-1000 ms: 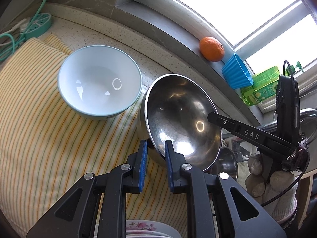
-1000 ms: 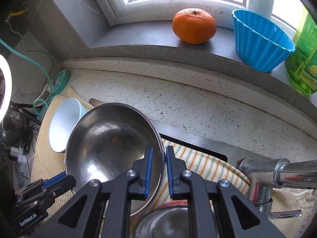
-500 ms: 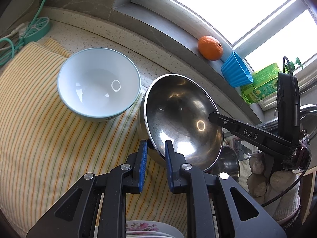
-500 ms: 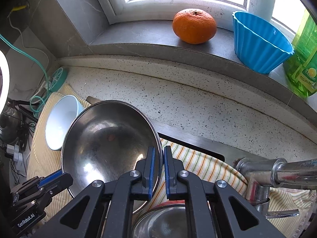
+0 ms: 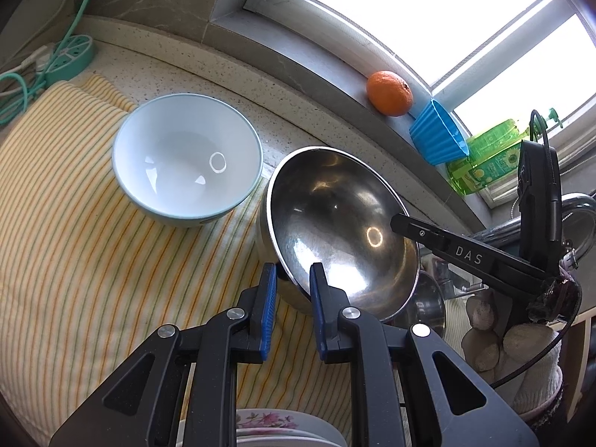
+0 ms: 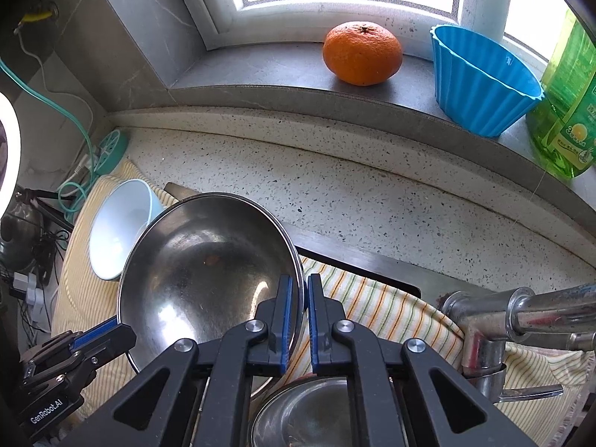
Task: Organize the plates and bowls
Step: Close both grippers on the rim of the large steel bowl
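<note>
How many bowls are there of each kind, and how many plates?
Shiny steel bowls: 2, the big tilted steel bowl and a smaller steel bowl lower down.
White bowls with pale blue outside: 1.
Plates with pink flowers: at least 1, only the edge shows.
Total: 4 dishes.

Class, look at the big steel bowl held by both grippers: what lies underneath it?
Under the tilted steel bowl lies the striped cloth, and a smaller steel bowl sits below its lower edge. Whatever lies directly beneath its base is covered.
</note>
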`<state>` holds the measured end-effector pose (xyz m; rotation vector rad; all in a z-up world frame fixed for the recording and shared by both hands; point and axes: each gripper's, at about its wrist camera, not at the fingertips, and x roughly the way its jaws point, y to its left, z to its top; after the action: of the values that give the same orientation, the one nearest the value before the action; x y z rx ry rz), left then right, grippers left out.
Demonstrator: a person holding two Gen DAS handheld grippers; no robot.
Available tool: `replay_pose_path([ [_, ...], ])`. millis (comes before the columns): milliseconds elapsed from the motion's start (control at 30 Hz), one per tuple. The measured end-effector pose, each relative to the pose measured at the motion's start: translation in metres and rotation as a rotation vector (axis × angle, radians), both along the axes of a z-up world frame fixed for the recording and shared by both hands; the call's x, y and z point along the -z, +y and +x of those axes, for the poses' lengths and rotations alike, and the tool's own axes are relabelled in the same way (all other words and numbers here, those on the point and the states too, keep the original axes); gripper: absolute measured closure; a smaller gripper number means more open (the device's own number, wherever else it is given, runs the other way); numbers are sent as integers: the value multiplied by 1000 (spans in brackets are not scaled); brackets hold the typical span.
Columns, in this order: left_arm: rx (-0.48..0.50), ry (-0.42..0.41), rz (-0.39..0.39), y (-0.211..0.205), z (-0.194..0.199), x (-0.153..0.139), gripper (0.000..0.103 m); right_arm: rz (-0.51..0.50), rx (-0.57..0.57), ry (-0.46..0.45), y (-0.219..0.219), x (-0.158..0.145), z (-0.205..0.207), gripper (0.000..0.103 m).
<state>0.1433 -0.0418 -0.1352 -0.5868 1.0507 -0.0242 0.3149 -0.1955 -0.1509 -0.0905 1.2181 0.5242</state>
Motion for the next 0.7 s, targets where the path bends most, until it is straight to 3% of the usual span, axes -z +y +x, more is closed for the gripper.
replay_pose_path([
  [700,-7,-22,-10,8,-15,-9,87,27,9,-9,-1,-10,-23,96],
])
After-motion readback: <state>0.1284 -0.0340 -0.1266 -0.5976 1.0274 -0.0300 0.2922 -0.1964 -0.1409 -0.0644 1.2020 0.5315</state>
